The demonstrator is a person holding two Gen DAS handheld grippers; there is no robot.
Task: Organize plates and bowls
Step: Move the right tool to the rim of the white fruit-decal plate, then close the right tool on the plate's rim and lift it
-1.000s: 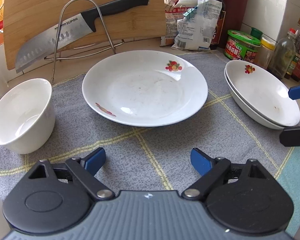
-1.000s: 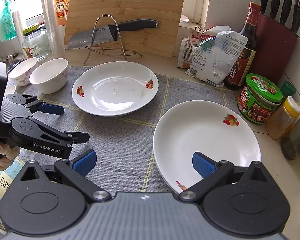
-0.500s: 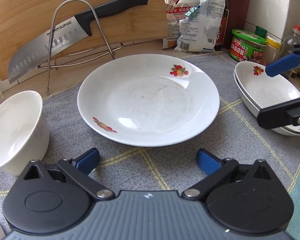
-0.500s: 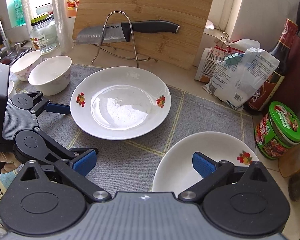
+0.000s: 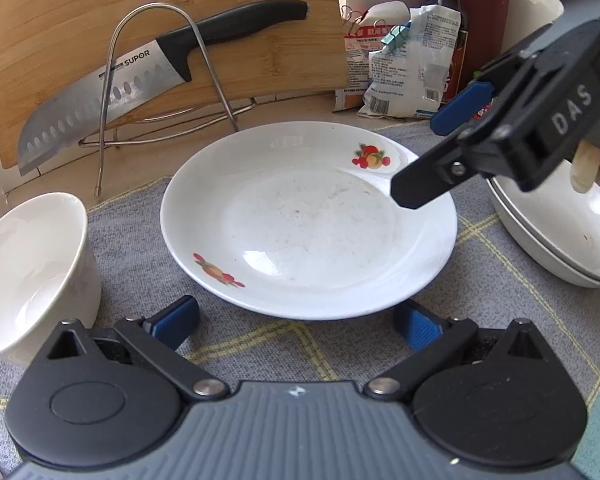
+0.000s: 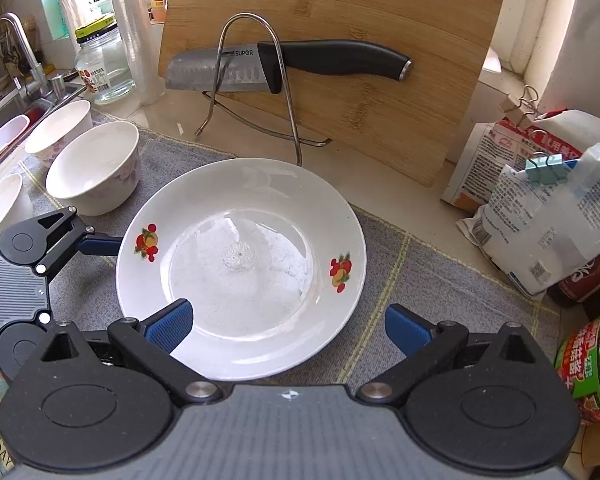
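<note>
Left gripper [image 5: 296,322]: jaws now wide, empty, at near rim of plate [image 5: 308,220] on grey mat [image 5: 140,240]; right gripper [image 6: 288,326]: wide, empty, swung across from stacked plates [image 5: 556,232] to over the same plate; pickup judged next.

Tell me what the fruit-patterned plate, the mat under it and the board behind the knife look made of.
Plate: likely glazed ceramic, white and glossy with window glare, fruit motifs on the rim.
Mat: woven fabric, matte grey with yellow grid lines and visible weave.
Board: probably bamboo, tan strips with grain, smooth finish.
</note>
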